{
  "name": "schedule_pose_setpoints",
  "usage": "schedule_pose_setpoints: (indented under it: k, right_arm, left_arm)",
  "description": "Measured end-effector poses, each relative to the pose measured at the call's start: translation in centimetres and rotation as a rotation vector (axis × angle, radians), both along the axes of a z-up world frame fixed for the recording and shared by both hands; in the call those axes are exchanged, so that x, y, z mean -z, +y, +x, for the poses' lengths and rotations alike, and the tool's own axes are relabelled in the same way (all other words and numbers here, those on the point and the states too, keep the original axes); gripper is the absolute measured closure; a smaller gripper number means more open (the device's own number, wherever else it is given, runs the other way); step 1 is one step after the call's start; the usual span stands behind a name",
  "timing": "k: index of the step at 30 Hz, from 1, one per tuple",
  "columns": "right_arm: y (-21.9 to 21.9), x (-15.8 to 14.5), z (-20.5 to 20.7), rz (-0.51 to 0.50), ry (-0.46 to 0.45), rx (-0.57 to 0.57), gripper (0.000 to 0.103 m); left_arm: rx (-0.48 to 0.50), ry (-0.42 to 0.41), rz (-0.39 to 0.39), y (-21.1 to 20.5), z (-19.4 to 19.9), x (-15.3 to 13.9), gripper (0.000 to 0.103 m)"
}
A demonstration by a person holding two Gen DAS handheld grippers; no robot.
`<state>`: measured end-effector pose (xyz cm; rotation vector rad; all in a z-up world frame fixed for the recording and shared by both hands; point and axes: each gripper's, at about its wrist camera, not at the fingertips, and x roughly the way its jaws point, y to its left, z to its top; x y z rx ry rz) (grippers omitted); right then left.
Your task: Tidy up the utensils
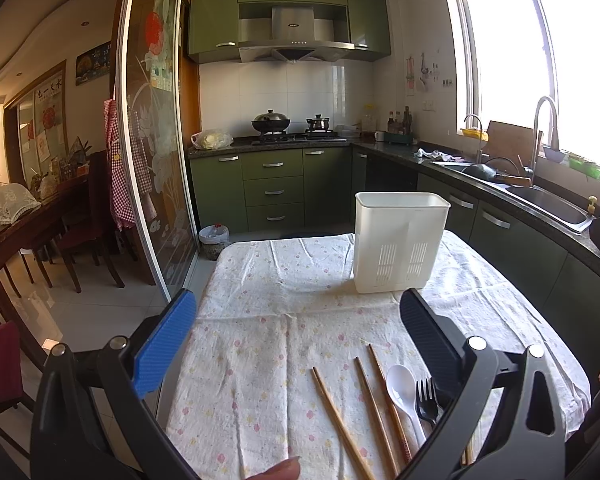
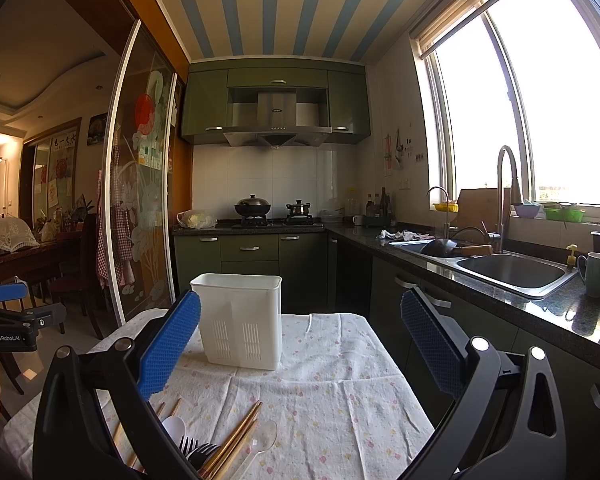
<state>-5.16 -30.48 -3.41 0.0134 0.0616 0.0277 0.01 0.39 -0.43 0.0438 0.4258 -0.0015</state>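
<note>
The left gripper (image 1: 298, 344) hangs over the near left of the table (image 1: 260, 280), its fingers wide apart and empty. Chopsticks (image 1: 340, 420), a white spoon (image 1: 400, 390) and a black fork (image 1: 426, 396) lie near. The white holder (image 1: 398, 240) stands upright farther back. The right gripper (image 2: 300, 344) is also spread, holding nothing.
</note>
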Motion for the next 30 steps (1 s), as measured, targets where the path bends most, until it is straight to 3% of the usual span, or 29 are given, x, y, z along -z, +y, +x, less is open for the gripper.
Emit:
schedule_pose_setpoints:
  k: [30]
  right_arm:
    - [-0.5,1.2,0.6,0.001,0.002,0.002,0.004]
  left_arm:
    - [0.000,0.005,0.002,0.0,0.2,0.1,0.006]
